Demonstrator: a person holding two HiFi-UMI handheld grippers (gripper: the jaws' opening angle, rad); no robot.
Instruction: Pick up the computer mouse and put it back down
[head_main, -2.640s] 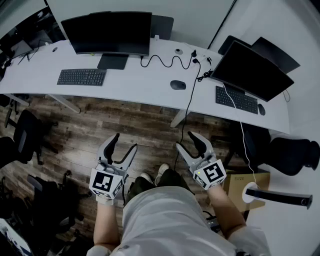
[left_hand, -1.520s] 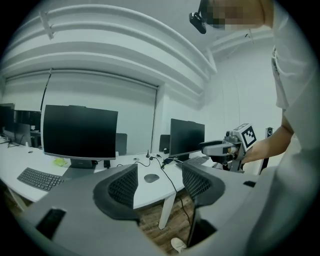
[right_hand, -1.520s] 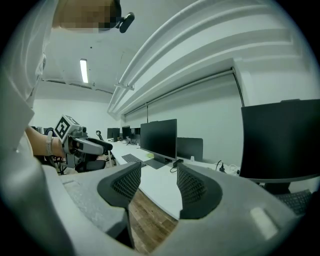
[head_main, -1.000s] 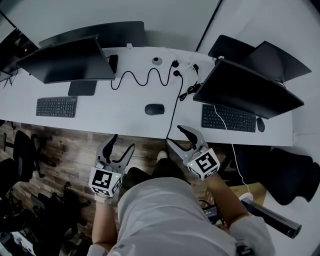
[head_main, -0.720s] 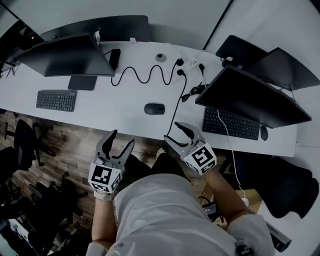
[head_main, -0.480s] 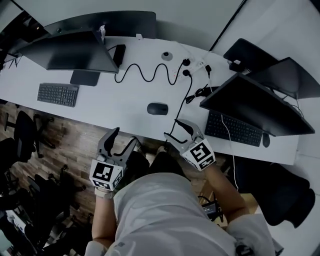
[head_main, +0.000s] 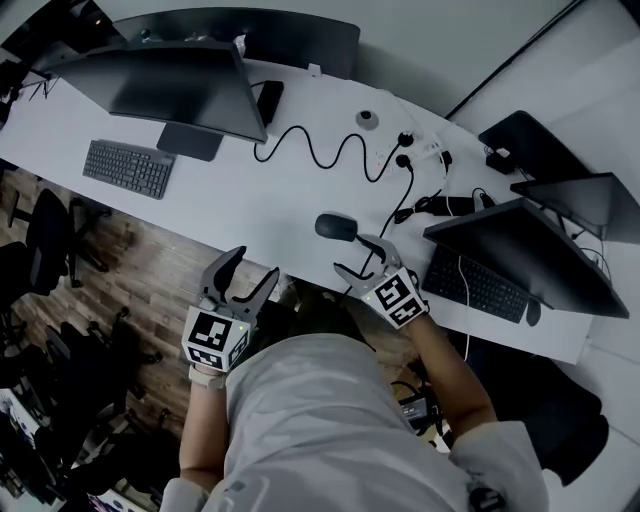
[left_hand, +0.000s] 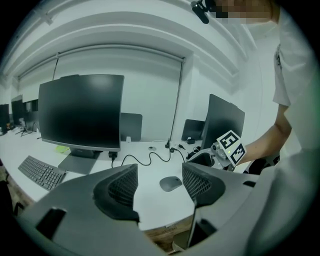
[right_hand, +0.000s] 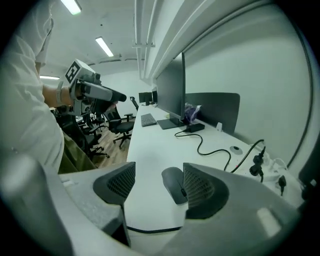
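The dark grey computer mouse (head_main: 336, 227) lies on the white desk (head_main: 250, 200), near its front edge. My right gripper (head_main: 358, 258) hovers just short of it over the desk edge. Its jaws are opening, and nothing is pressed between them. In the right gripper view the mouse (right_hand: 173, 184) lies just ahead, partly hidden behind the right-hand jaw of my right gripper (right_hand: 155, 187). My left gripper (head_main: 252, 268) hangs open and empty in front of the desk, over the floor. Through its jaws the left gripper view shows the mouse (left_hand: 171, 183) further off.
A black cable (head_main: 330, 150) snakes across the desk behind the mouse. A large monitor (head_main: 160, 85) and keyboard (head_main: 128, 167) stand to the left. Another monitor (head_main: 530, 255) and keyboard (head_main: 480, 285) are at the right. Office chairs (head_main: 45, 240) stand on the wooden floor.
My right gripper has moved forward and down to the desk edge beside the mouse, and its jaws have spread apart. The left gripper has edged forward.
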